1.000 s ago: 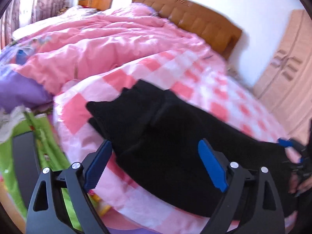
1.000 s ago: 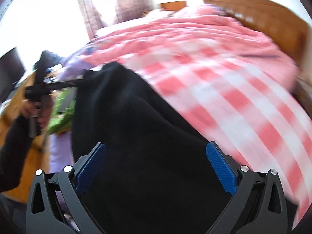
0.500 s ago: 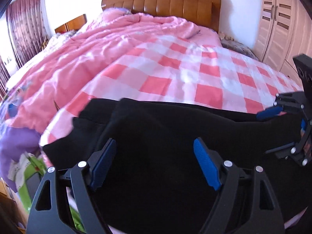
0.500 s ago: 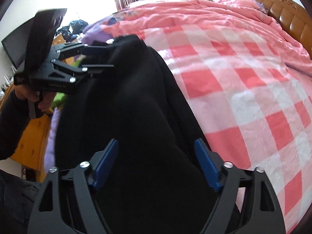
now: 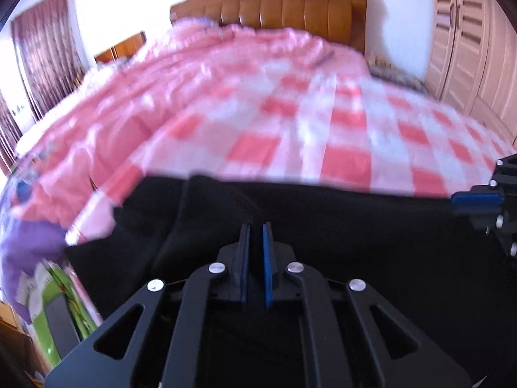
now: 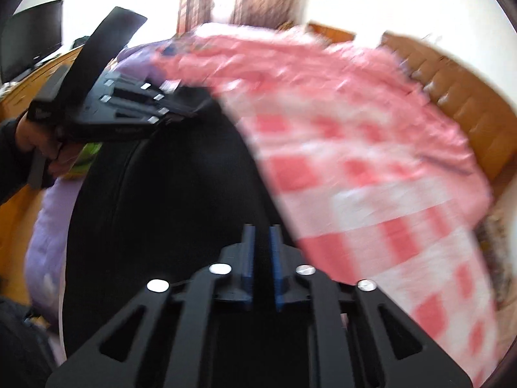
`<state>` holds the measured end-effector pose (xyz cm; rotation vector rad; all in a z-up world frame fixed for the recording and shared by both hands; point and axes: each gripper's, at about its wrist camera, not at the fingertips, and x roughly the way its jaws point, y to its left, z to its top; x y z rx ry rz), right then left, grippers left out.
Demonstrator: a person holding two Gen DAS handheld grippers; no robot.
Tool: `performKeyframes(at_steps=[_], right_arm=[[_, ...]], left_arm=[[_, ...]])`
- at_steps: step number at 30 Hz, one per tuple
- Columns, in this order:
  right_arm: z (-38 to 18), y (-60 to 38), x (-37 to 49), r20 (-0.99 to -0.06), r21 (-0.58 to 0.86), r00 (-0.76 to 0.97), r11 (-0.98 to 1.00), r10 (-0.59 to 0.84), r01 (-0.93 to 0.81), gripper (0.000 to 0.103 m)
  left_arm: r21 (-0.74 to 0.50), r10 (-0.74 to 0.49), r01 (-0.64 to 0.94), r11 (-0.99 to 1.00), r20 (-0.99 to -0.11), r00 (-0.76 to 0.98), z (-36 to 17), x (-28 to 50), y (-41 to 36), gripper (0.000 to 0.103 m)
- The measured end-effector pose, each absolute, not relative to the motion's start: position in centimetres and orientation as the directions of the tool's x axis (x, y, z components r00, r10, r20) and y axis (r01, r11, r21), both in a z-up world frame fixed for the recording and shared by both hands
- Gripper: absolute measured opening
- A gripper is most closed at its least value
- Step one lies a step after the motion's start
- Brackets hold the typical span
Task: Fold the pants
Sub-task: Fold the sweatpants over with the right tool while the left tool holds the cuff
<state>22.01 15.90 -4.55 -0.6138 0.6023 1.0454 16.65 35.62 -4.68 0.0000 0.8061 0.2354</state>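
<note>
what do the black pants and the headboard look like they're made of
The pants look like soft matte knit or fleece: deep black, no shine, limp rounded folds; the exact fabric is unclear. The headboard looks like a varnished wood frame around glossy tan padded panels, perhaps leather or vinyl; blur leaves that open.

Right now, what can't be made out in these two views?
- Left wrist view: the near edge of the pants, hidden behind the left gripper.
- Right wrist view: whether the right gripper pinches cloth, black on black.
- Both views: the checked bedspread, motion-blurred.
</note>
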Motion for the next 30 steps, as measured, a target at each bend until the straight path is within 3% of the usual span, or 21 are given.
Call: performKeyframes(at_steps=[2,4,6,8,10,11,12,13,14,15,19,21,23,28,30], right_arm=[[-3.1,15.1,22.6,-0.664,-0.179,0.433,0.433,0.61,-0.884,0.011],[-4.2,15.5,24.4,-0.719,-0.13,0.392,0.443,0.574,-0.887,0.011],[-5.9,15.7,26.0,-0.772,-0.077,0.348,0.465,0.533,-0.882,0.012],[-7.0,14.7,27.0,-0.793,0.038,0.269,0.485,0.547,-0.874,0.012],[-7.2,13.4,27.4,-0.786,0.104,0.239,0.503,0.57,-0.858,0.014],[-7.0,12.8,27.4,-0.781,0.114,0.244,0.515,0.575,-0.85,0.016],[-6.8,12.4,27.4,-0.776,0.12,0.25,0.524,0.58,-0.844,0.025],[-6.7,12.1,27.4,-0.77,0.144,0.234,0.52,0.593,-0.842,0.067],[-6.5,11.8,27.2,-0.768,0.154,0.233,0.525,0.597,-0.837,0.094],[-6.1,11.4,26.8,-0.742,0.163,0.238,0.513,0.626,-0.843,0.099],[-5.4,10.9,25.5,-0.72,0.134,0.265,0.503,0.641,-0.854,0.099],[-5.2,10.5,25.0,-0.717,0.134,0.248,0.478,0.651,-0.868,0.099],[-5.5,10.4,24.3,-0.744,0.073,0.241,0.434,0.623,-0.898,0.099],[-6.5,8.7,25.7,-0.784,0.053,0.234,0.438,0.575,-0.898,0.099],[-6.6,7.8,26.3,-0.776,0.078,0.238,0.464,0.584,-0.883,0.099]], left_arm=[[0.082,0.218,-0.225,0.971,-0.69,0.69,-3.9,16.5,35.6,0.007],[0.072,0.212,-0.235,0.969,-0.731,0.648,-5.1,17.5,36.2,0.007],[0.072,0.198,-0.226,0.971,-0.771,0.606,-7.4,18.6,36.6,0.017],[0.074,0.2,-0.226,0.971,-0.771,0.604,-8.0,18.4,36.5,0.019],[0.078,0.202,-0.218,0.973,-0.744,0.636,-6.6,17.7,35.9,0.053],[0.086,0.211,-0.216,0.973,-0.72,0.661,-5.8,17.3,35.5,0.079],[0.116,0.229,-0.206,0.972,-0.678,0.698,-4.5,17.0,34.7,0.085],[0.132,0.224,-0.183,0.974,-0.669,0.709,-3.9,17.1,34.1,0.085],[0.145,0.198,-0.135,0.98,-0.678,0.708,-3.4,17.6,33.2,0.087],[0.15,0.152,-0.065,0.987,-0.698,0.699,-3.1,18.5,32.0,0.09],[0.219,0.115,0.089,0.972,-0.768,0.631,-4.7,22.0,28.8,0.09],[0.205,0.084,0.136,0.969,-0.795,0.601,-5.5,23.2,28.4,0.074],[0.155,0.029,0.179,0.972,-0.828,0.559,-6.2,24.0,28.5,0.067],[0.189,-0.036,0.361,0.913,-0.845,0.534,-7.1,23.8,27.1,0.064],[0.212,-0.044,0.404,0.89,-0.842,0.538,-7.5,23.7,26.5,0.053]])
